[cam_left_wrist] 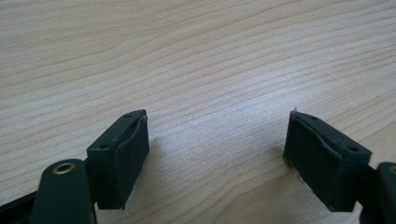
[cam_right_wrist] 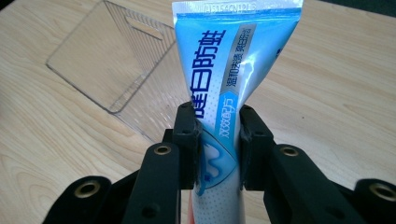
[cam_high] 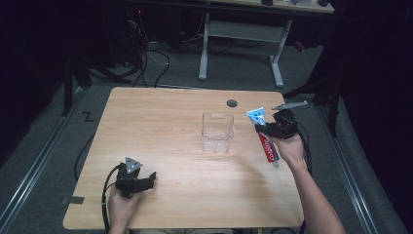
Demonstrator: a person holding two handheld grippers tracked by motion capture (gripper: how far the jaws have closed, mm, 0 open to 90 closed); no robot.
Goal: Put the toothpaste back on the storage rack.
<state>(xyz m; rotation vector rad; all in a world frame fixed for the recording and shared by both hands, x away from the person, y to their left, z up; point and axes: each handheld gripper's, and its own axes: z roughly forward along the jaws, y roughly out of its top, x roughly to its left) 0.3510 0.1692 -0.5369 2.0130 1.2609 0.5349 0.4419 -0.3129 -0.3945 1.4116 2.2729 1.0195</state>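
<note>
1. Two grippers are at work, but just one carries anything: your right gripper [cam_high: 271,128] has its jaws clamped on the toothpaste tube [cam_right_wrist: 224,93], pinching it across the middle so the body bulges slightly between the pads. The crimped flat end runs out ahead of the fingertips and the cap end trails behind them, toward your wrist.
2. Keep that squeeze steady. The tube is soft, so a harder grip would likely dent it, and a looser one could let it slide.
3. The clear plastic bin [cam_high: 217,132] stands on the table [cam_high: 160,117] beyond the fingertips and off to their left in the right gripper view, close but apart from the tube. It looks like the likely destination.
4. Bring the crimped end over the bin's open top before lowering, and tip the tube so it enters lengthwise; a sideways approach would probably catch the thin rim and push the light bin away.
5. Release only once the leading end is inside the walls.
6. Your left gripper [cam_left_wrist: 215,144] rests low over bare wood, jaws spread wide with nothing between them. Keep it ready to steady the bin if it shifts.
</note>
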